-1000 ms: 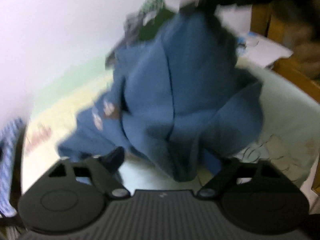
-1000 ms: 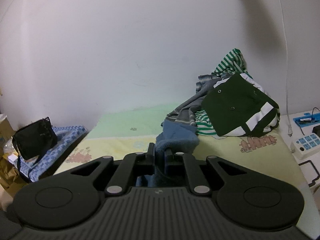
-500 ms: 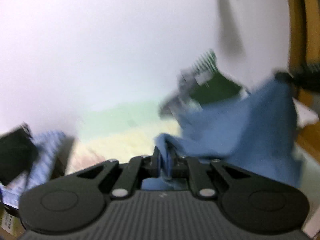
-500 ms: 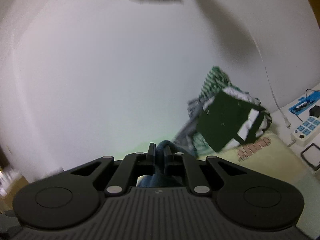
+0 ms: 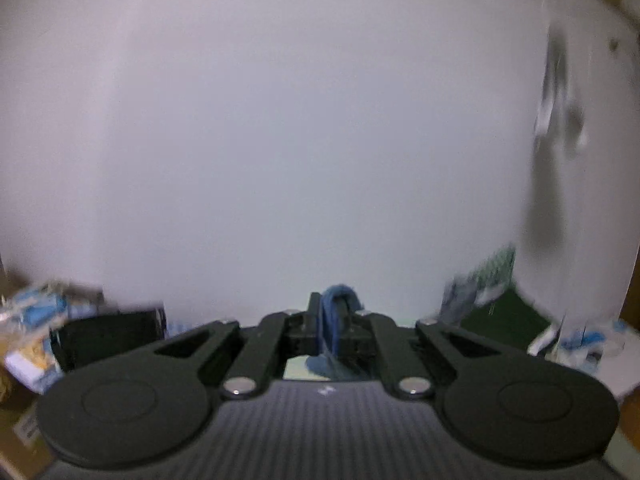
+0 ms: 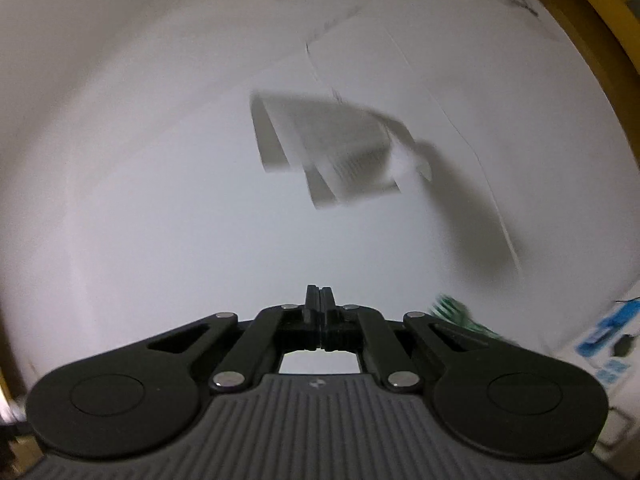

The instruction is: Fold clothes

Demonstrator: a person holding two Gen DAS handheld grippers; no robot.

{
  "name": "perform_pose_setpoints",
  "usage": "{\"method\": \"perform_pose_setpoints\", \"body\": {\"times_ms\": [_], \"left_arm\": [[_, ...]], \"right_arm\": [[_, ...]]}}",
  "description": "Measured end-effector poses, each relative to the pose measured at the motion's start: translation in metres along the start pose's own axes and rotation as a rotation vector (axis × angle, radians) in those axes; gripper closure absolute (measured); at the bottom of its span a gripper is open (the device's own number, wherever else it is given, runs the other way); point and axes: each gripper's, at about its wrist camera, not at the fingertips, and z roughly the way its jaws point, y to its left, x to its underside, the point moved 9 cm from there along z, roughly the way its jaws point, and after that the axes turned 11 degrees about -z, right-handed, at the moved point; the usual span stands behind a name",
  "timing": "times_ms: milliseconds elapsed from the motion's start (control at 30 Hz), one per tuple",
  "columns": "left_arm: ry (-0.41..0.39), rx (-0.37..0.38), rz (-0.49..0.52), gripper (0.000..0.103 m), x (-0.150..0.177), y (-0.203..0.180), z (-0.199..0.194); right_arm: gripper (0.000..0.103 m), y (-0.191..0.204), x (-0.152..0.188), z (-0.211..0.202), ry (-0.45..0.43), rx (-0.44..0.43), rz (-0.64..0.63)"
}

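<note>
My left gripper is shut on a fold of the blue garment, which sticks up between the fingers and hangs down out of sight below. It is raised high and faces the white wall. My right gripper is shut, raised and tilted up at the wall; no cloth shows between its fingers in this view. A pile of other clothes, green striped and dark green, lies low at the right; a green striped edge also shows in the right wrist view.
A black bag and clutter sit at the left. A wall-mounted unit hangs above. A blue power strip lies at the right. A wooden frame runs along the upper right.
Both grippers have risen and tilted upward, so the bed dropped out of view. The left gripper closed on the blue garment. The blue cloth no longer shows in the right gripper.
</note>
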Motion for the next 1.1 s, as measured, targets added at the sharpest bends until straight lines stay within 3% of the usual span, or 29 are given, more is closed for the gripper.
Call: {"method": "perform_pose_setpoints", "body": {"times_ms": [67, 167, 267, 333, 400, 633, 700, 900, 1100], "left_arm": [[0.084, -0.043, 0.012, 0.099, 0.029, 0.006, 0.027], [0.210, -0.107, 0.029, 0.099, 0.071, 0.015, 0.065], [0.270, -0.184, 0.011, 0.100, 0.093, 0.043, 0.073], [0.279, -0.212, 0.010, 0.100, 0.095, 0.055, 0.071], [0.287, -0.220, 0.011, 0.100, 0.094, 0.060, 0.072], [0.301, -0.216, 0.038, 0.100, 0.097, 0.062, 0.078], [0.301, -0.196, 0.045, 0.100, 0.098, 0.060, 0.082], [0.306, -0.148, 0.031, 0.100, 0.078, 0.062, 0.114], [0.301, -0.174, 0.017, 0.100, 0.050, 0.064, 0.186]], "right_arm": [[0.088, -0.006, 0.054, 0.026, 0.199, 0.020, -0.028], [0.059, -0.015, 0.165, 0.044, 0.551, 0.066, -0.071], [0.057, -0.022, 0.258, 0.034, 0.825, 0.110, -0.063], [0.053, -0.027, 0.293, 0.019, 0.908, 0.137, -0.041], [0.040, -0.033, 0.312, 0.012, 0.928, 0.180, -0.023], [0.039, -0.017, 0.338, 0.014, 0.995, 0.085, 0.151], [0.094, -0.011, 0.343, 0.010, 1.027, 0.023, 0.234], [0.096, -0.033, 0.285, 0.028, 0.836, -0.007, 0.400], [0.098, -0.044, 0.227, 0.109, 0.647, -0.025, 0.340]]}}
